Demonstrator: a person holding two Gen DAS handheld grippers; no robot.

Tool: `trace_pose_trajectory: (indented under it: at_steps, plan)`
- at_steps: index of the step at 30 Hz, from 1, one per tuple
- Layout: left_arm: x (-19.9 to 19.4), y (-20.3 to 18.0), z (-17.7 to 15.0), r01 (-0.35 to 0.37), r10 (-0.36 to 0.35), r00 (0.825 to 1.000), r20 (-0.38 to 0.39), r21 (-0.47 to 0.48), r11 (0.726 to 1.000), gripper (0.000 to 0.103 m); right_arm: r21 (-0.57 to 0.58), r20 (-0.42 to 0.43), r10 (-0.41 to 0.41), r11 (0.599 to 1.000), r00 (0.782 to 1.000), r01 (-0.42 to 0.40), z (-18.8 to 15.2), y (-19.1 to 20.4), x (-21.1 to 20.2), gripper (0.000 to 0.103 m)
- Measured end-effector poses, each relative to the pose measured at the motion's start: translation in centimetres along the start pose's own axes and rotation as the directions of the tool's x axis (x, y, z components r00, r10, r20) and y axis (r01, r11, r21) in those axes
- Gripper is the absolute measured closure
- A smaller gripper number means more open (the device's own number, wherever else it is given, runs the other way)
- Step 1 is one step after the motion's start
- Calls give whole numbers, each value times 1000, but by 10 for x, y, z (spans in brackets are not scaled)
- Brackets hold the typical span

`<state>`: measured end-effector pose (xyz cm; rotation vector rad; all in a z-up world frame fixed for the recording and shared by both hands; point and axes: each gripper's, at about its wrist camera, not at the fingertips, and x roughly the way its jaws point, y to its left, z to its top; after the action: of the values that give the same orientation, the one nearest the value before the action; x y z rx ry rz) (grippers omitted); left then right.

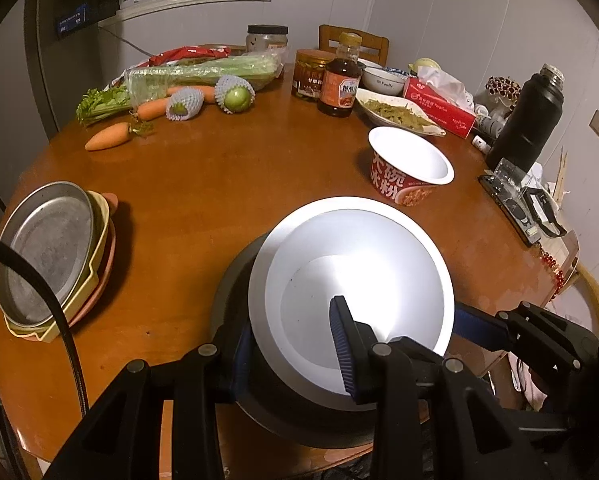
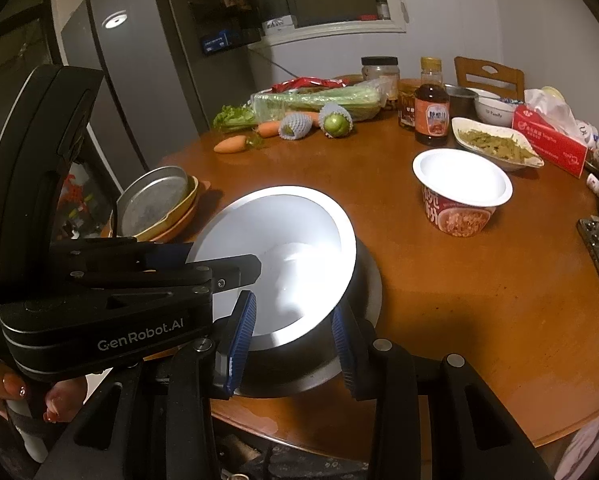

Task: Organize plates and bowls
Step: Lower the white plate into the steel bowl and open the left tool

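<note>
A large bowl (image 1: 359, 248), dark outside and white inside, is tilted low over the near side of the round wooden table (image 1: 219, 184). My left gripper (image 1: 291, 332) is shut on its near rim, one finger inside and one outside. In the right wrist view my right gripper (image 2: 293, 312) is shut on another part of the same bowl (image 2: 283, 232) rim. Whether the bowl touches the table is unclear. A stack of plates (image 1: 51, 248), a metal one on a yellow tray and a pink plate, sits at the left edge. A red paper noodle bowl (image 1: 411, 168) stands beyond.
An oval dish of greens (image 1: 399, 114), a small white bowl (image 1: 383, 80), a sauce bottle (image 1: 339, 80), jars and a red tissue box (image 1: 439, 108) line the back right. A black flask (image 1: 527, 120) stands far right. Carrots and celery (image 1: 187, 72) lie at the back left.
</note>
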<state>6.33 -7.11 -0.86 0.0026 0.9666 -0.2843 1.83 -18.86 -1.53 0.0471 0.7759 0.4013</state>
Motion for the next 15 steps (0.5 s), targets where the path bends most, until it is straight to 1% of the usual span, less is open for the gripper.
trace_pose_trajectory:
  at_steps: [8,12,15]
  plan:
    - [6,0,-1,-23,23,1000,-8,7,1000,67,3,-22,-4,1000,1000,4,-3,-2,8,63]
    - [8,-2,-1,-54,54,999,-6,21,998,67,-7,-33,-27,1000,999,27,-2,2,13,63]
    - [9,-2,-1,-54,54,999,-4,21,998,67,-15,-31,-39,999,999,38,-4,4,13,63]
